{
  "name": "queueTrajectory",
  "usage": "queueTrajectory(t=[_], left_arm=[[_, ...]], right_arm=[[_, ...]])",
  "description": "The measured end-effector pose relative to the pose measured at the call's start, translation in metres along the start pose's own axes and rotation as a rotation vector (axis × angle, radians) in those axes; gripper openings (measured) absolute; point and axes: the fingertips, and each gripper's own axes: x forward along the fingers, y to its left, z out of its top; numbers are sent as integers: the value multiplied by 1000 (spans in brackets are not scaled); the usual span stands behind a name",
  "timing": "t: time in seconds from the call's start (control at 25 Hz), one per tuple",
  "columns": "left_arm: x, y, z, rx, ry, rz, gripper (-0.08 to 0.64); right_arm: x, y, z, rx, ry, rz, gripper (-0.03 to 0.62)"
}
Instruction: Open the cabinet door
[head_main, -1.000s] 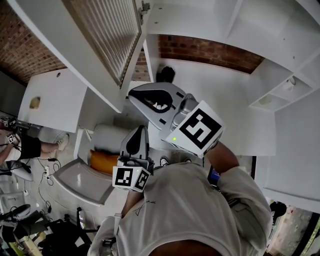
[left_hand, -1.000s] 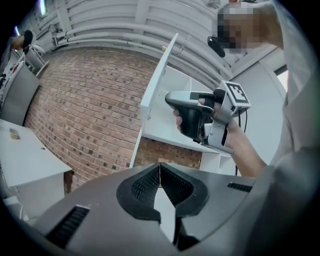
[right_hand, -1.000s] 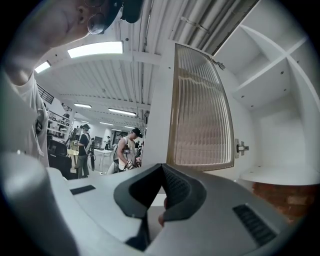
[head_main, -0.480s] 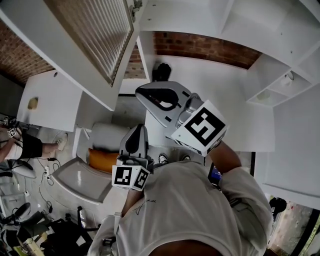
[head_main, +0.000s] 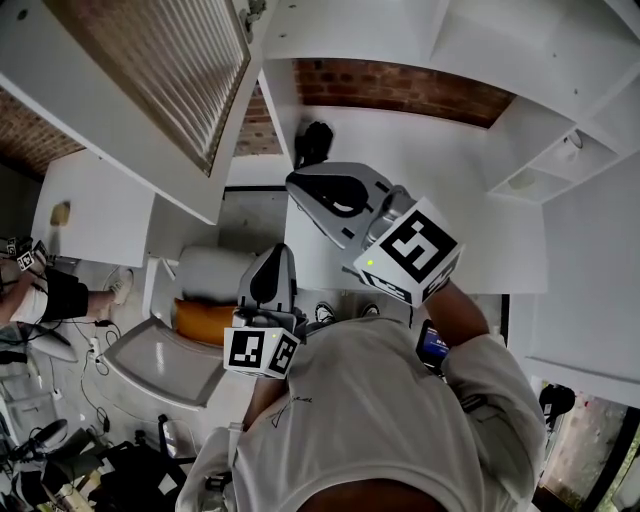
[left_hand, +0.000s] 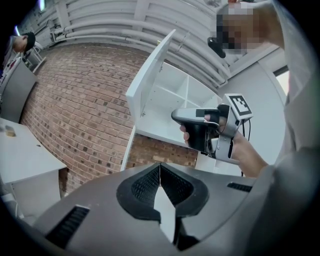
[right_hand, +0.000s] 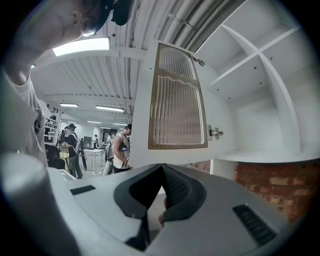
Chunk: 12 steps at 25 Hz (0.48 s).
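L gripper (left_hand: 160, 166) clenched, empty; R gripper (right_hand: 161, 168) clenched too, nothing in it; cabinet door (right_hand: 177, 97) already swung open, above and ahead of R jaws, not touching; hinge (right_hand: 215, 132) and open shelves (right_hand: 260, 80) to the right of R jaws; ppl (right_hand: 120, 147) far off to their lower left; brick wall (left_hand: 75, 105) ahead of L jaws, with the R gripper and its hand (left_hand: 245, 150) in front, up-right. vs 1 s ago: gap from R jaws to door edge wider; L gripper unmoved.

White counter (head_main: 460, 190) abuts the brick wall (head_main: 400, 88). One dark object (head_main: 313, 143), unidentifiable, sits at its left end beside that wall.
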Motion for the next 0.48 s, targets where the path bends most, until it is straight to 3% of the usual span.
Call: queueTrajectory(t=[0.48], left_arm=[[11, -5, -10, -10, 29, -27, 17]], right_arm=[[-27, -23, -38, 32, 101, -84, 23]])
